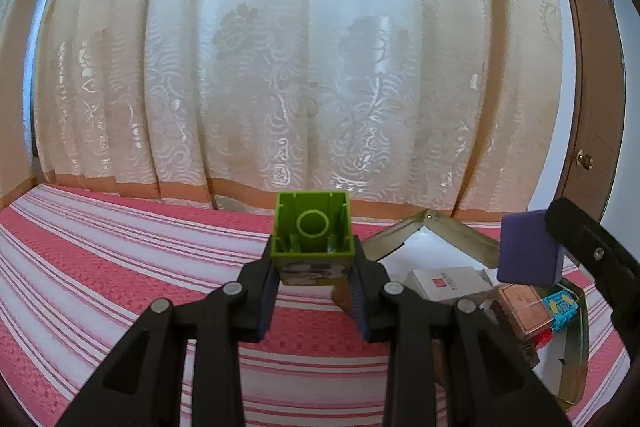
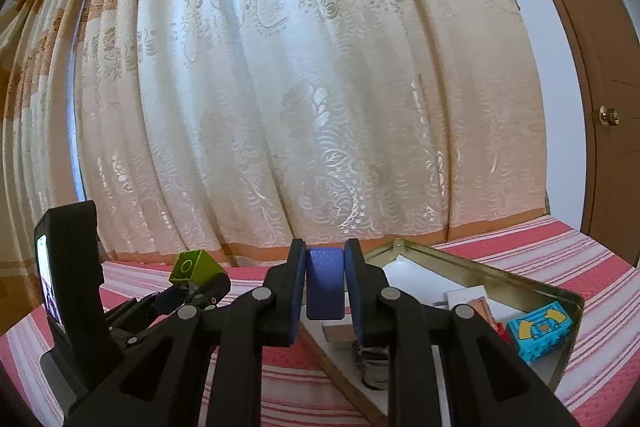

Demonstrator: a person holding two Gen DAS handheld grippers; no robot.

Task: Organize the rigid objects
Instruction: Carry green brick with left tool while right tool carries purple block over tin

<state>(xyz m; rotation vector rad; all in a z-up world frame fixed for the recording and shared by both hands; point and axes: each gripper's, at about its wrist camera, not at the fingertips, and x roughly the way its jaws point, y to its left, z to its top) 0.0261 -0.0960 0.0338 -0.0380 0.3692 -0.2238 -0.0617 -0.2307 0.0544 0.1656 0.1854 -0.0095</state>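
Your right gripper (image 2: 325, 285) is clamped on a violet-blue rounded foam block (image 2: 325, 283), held upright in the lower centre of its view. The shallow metal tin tray (image 2: 472, 265), already holding a cyan printed toy brick (image 2: 540, 331), lies just right of and below it, so this hand is nearer. Your left gripper (image 1: 314, 269) grips a lime-green hollow plastic brick (image 1: 313, 233), open underside facing the camera; the tray (image 1: 460, 231) sits at its lower right, above the red-striped cloth (image 1: 120, 247).
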